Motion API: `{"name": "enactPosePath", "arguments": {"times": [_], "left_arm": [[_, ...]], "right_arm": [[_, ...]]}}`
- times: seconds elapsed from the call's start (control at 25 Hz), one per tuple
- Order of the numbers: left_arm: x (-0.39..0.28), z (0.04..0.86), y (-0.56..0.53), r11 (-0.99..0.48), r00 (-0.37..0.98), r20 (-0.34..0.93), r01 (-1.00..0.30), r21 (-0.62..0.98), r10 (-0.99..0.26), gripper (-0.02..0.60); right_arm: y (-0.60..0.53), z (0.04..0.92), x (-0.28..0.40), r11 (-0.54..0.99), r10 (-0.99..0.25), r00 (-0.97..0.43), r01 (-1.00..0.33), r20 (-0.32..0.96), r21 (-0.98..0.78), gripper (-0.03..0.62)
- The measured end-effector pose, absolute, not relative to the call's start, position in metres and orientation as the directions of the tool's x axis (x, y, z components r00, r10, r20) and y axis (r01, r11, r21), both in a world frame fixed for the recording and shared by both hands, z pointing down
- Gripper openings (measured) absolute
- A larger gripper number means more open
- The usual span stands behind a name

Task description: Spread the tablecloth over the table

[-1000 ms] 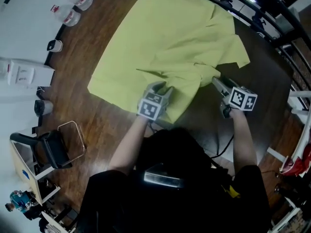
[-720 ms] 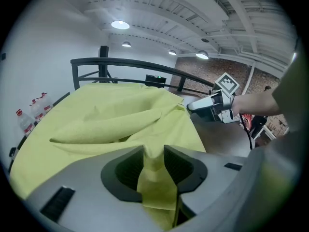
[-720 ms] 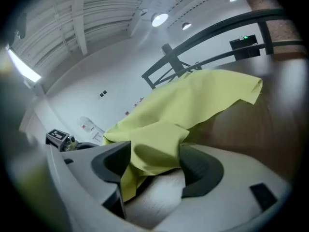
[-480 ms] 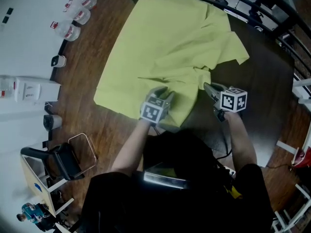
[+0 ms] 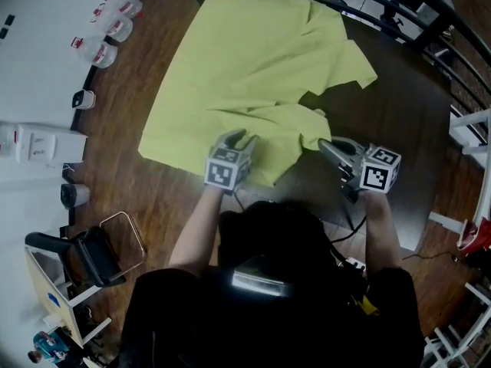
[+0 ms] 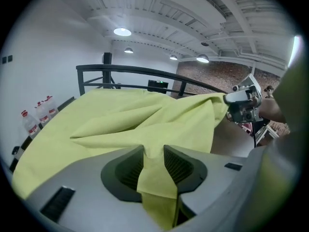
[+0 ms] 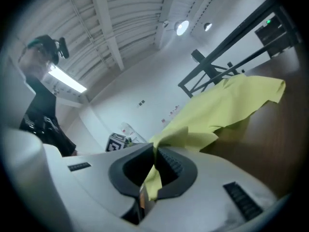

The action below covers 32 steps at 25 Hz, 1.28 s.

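To your near left a black chair [image 5: 90,253] stands on the wood-plank floor [image 5: 142,198]. Your forearms reach forward from your dark-clothed body, one gripper in each hand.

The left gripper [image 5: 236,139] sits at the near edge of the yellow-green fabric tablecloth [image 5: 245,60]. Its jaws are partly closed and clamped on a bunched fold of that cloth. In the left gripper view the fold passes between the pads and hangs down towards the camera.

The right gripper [image 5: 328,147] is beside it to the right, a little apart. Its jaws have just been closing and now stand pressed together on a thin edge of the same cloth, at the near right fold.

The cloth is creased, with a raised ridge running between your two grips. It covers the left and far parts of the dark brown table [image 5: 406,129]. A loose flap lies at its far right corner, and the right part of the tabletop is bare.

Beyond the table runs a black metal railing [image 5: 399,23]. At the far left, clear plastic bottles [image 5: 107,31] with red labels stand by the white wall.
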<state>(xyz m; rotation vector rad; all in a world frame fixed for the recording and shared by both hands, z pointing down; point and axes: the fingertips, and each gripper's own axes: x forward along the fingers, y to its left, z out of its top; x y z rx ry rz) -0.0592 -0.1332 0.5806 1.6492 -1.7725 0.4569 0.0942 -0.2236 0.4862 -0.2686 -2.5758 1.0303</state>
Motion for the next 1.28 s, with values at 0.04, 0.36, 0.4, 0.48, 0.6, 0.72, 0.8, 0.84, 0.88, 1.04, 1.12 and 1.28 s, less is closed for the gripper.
{"name": "enactPosePath", "arguments": {"times": [0.04, 0.36, 0.4, 0.48, 0.6, 0.72, 0.8, 0.84, 0.88, 1.04, 1.12, 1.28], "left_arm": [[-0.056, 0.574, -0.130, 0.145, 0.008, 0.665, -0.974, 0.175, -0.747, 0.137], [-0.034, 0.521, -0.084, 0.200, -0.119, 0.597, -0.977, 0.070, -0.793, 0.137], [-0.029, 0.518, -0.077, 0.209, -0.132, 0.594, -0.976, 0.061, -0.793, 0.137], [-0.020, 0.516, -0.065, 0.228, -0.160, 0.593, -0.973, 0.041, -0.789, 0.137], [-0.004, 0.512, -0.054, 0.263, -0.201, 0.592, -0.964, 0.020, -0.780, 0.137], [0.017, 0.515, -0.039, 0.283, -0.223, 0.607, -0.959, 0.004, -0.763, 0.137], [0.029, 0.525, -0.029, 0.290, -0.237, 0.634, -0.957, -0.021, -0.736, 0.137], [0.035, 0.533, -0.024, 0.293, -0.240, 0.648, -0.956, -0.027, -0.723, 0.137], [0.041, 0.540, -0.021, 0.296, -0.239, 0.660, -0.955, -0.026, -0.712, 0.137], [0.064, 0.558, -0.008, 0.287, -0.213, 0.693, -0.958, -0.009, -0.689, 0.137], [0.073, 0.567, -0.004, 0.274, -0.201, 0.706, -0.962, -0.011, -0.679, 0.137], [0.095, 0.581, -0.003, 0.231, -0.172, 0.729, -0.973, -0.020, -0.662, 0.137]], "right_arm": [[-0.216, 0.474, 0.104, 0.698, 0.321, -0.927, 0.091, 0.196, -0.710, 0.010], [-0.148, 0.371, 0.201, 0.616, 0.403, -0.898, 0.407, -0.174, -0.674, 0.009], [-0.140, 0.363, 0.216, 0.616, 0.394, -0.899, 0.413, -0.192, -0.671, 0.009], [-0.125, 0.355, 0.247, 0.620, 0.368, -0.907, 0.405, -0.206, -0.672, 0.009], [-0.100, 0.363, 0.289, 0.640, 0.347, -0.923, 0.364, -0.167, -0.677, 0.009], [-0.065, 0.380, 0.326, 0.625, 0.362, -0.924, 0.337, -0.121, -0.704, 0.009], [-0.042, 0.401, 0.344, 0.607, 0.382, -0.922, 0.305, -0.066, -0.734, 0.011], [-0.033, 0.416, 0.352, 0.609, 0.391, -0.920, 0.276, -0.022, -0.744, 0.010], [-0.026, 0.434, 0.360, 0.615, 0.392, -0.920, 0.239, 0.029, -0.751, 0.011], [-0.029, 0.499, 0.387, 0.641, 0.299, -0.927, 0.019, 0.227, -0.767, 0.009], [-0.036, 0.526, 0.396, 0.672, 0.244, -0.908, -0.094, 0.340, -0.734, 0.011], [-0.039, 0.557, 0.400, 0.766, 0.180, -0.848, -0.198, 0.499, -0.612, 0.023]]}}
